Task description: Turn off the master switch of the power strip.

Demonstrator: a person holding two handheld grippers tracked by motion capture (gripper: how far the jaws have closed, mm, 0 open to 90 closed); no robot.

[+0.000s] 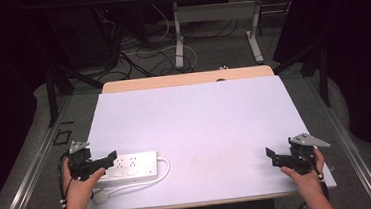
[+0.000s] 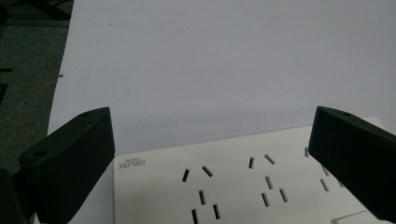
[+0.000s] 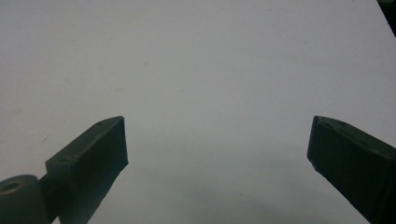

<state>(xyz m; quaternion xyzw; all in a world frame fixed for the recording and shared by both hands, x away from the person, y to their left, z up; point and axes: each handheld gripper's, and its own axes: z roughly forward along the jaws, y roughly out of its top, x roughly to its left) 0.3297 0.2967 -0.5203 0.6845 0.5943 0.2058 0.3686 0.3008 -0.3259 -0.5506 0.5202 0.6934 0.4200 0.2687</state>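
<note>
A white power strip [image 1: 128, 168] lies on the pale table sheet [image 1: 194, 119] at the front left, its white cable [image 1: 139, 184] looping round its right end and back along the front. My left gripper [image 1: 108, 160] is open over the strip's left end. In the left gripper view the strip [image 2: 233, 182] with its socket slots lies below and between the wide-apart jaws of that gripper [image 2: 210, 149]. My right gripper [image 1: 272, 157] rests open near the front right edge. In the right gripper view this gripper [image 3: 217, 149] has only bare sheet between its jaws.
A wooden table edge [image 1: 186, 78] shows beyond the sheet. Behind it the floor holds tangled cables [image 1: 139, 53] and the white legs of another table [image 1: 178, 35]. Metal rails [image 1: 33, 166] run along both sides.
</note>
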